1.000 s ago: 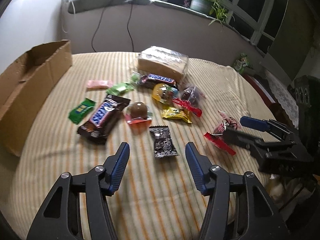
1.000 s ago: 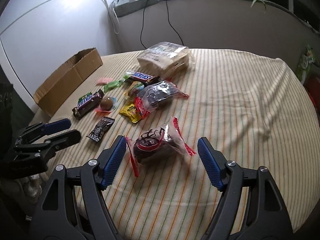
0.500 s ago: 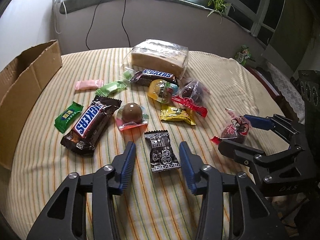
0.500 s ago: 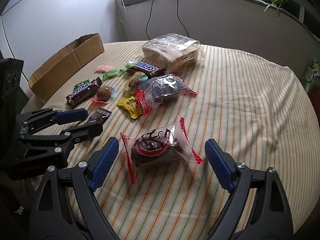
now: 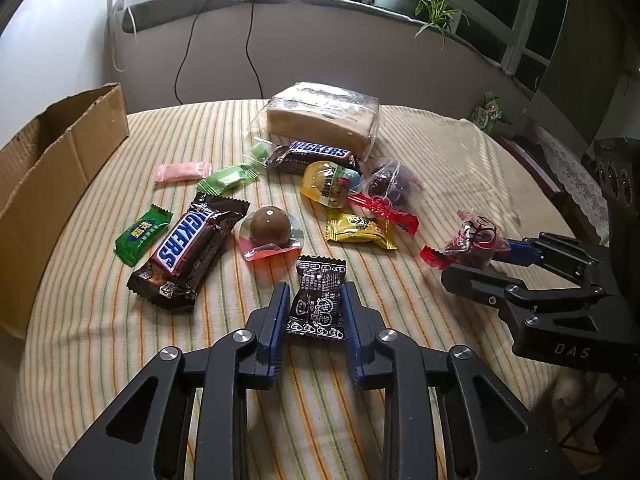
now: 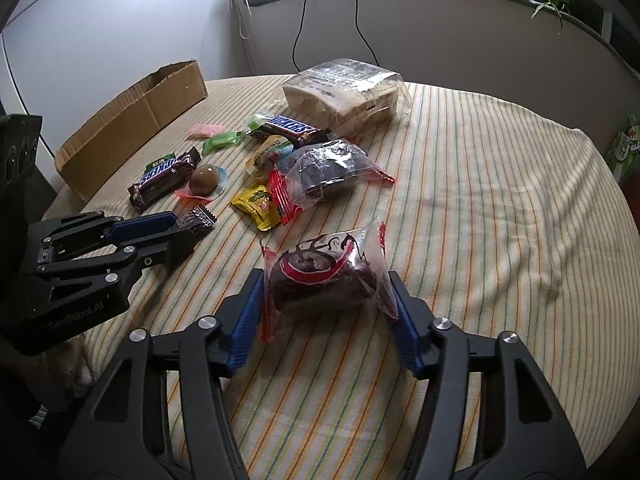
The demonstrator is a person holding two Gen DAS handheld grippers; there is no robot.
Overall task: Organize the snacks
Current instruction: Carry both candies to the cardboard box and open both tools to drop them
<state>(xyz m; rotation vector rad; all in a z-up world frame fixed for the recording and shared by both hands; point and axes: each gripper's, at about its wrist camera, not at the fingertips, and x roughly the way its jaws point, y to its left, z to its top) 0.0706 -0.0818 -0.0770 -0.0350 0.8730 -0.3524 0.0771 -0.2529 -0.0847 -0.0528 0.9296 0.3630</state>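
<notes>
My left gripper (image 5: 315,300) is shut on a small black candy packet (image 5: 319,304) that lies on the striped tablecloth. My right gripper (image 6: 326,280) is shut on a clear red-edged bag with a dark cake (image 6: 320,276); the bag also shows in the left wrist view (image 5: 472,240). Other snacks lie in a cluster: a large Snickers pack (image 5: 188,248), a second Snickers (image 5: 312,156), a chocolate ball (image 5: 269,230), a yellow packet (image 5: 360,228), green candies (image 5: 142,234) and a wrapped bread loaf (image 5: 324,120).
An open cardboard box (image 5: 48,168) stands at the table's left edge. A second red-edged bag (image 6: 328,172), a yellow jelly cup (image 5: 326,184) and a pink candy (image 5: 182,171) lie among the snacks. The round table's edge (image 6: 600,184) curves at the right.
Both grippers moved forward and closed. The left jaws now pinch the black packet. The right jaws now pinch the red-edged cake bag.
</notes>
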